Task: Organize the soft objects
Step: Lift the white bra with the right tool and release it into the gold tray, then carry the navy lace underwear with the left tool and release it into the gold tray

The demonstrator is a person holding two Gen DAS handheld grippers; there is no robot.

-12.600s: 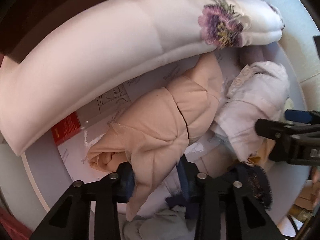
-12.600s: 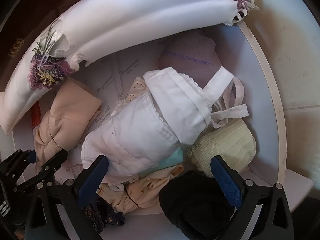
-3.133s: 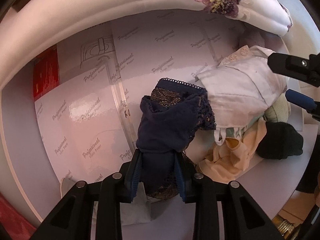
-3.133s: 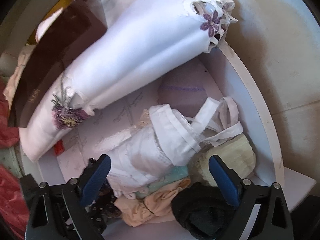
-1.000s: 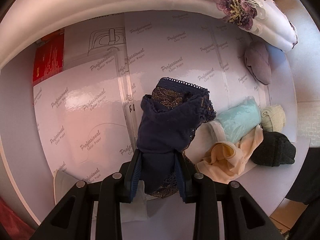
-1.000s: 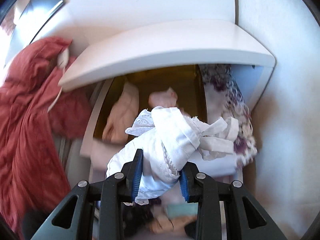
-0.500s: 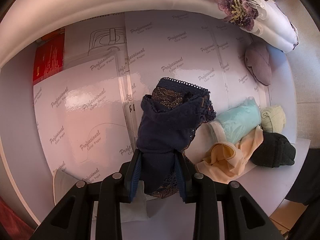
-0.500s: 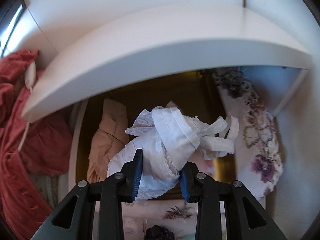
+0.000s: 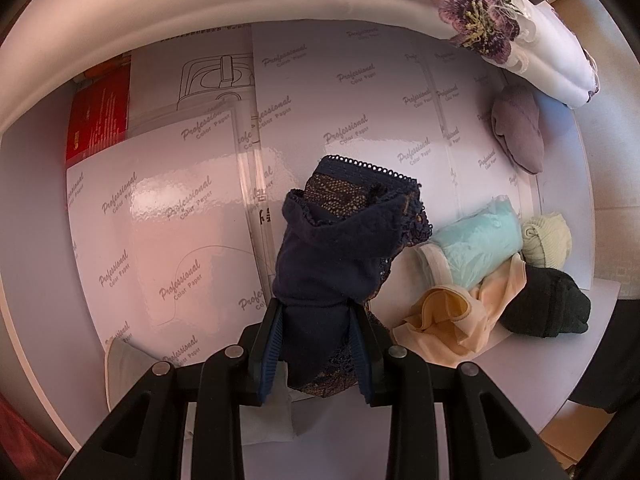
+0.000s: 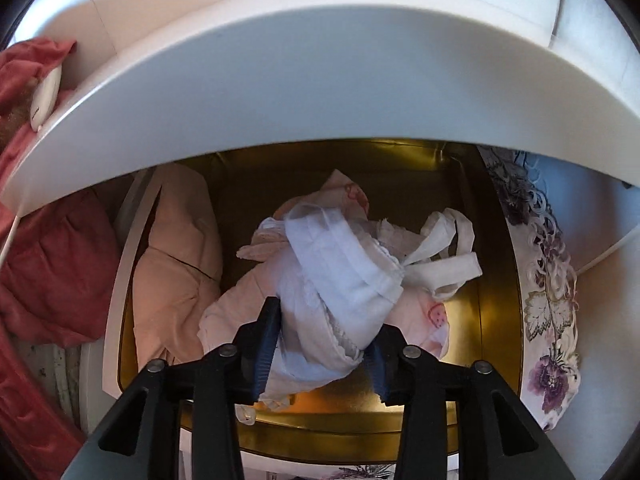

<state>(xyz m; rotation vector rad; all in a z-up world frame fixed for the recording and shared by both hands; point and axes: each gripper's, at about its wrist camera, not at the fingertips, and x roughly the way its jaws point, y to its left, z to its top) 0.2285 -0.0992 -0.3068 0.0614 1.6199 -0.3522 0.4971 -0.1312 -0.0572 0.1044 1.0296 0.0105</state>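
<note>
My left gripper (image 9: 316,344) is shut on a dark navy lace garment (image 9: 344,248) and holds it above a white shelf (image 9: 540,368) lined with printed paper. On the shelf at the right lie a mint roll (image 9: 476,248), a peach garment (image 9: 452,316), a black bundle (image 9: 548,308), a cream bundle (image 9: 546,236) and a mauve piece (image 9: 518,132). My right gripper (image 10: 320,344) is shut on a white garment with ties (image 10: 352,272), held over a gold box (image 10: 492,312) that holds a pink-printed cloth (image 10: 432,316) and a peach garment (image 10: 176,264).
A white embroidered cloth with purple flowers (image 9: 480,20) runs along the back of the shelf and shows beside the gold box (image 10: 548,320). A white shelf board (image 10: 320,92) overhangs the box. Red fabric (image 10: 48,248) hangs at the left.
My right gripper closed on the white garment, lifted it off the shelf and has now lowered it into the gold box. My left gripper holds the navy garment almost still.
</note>
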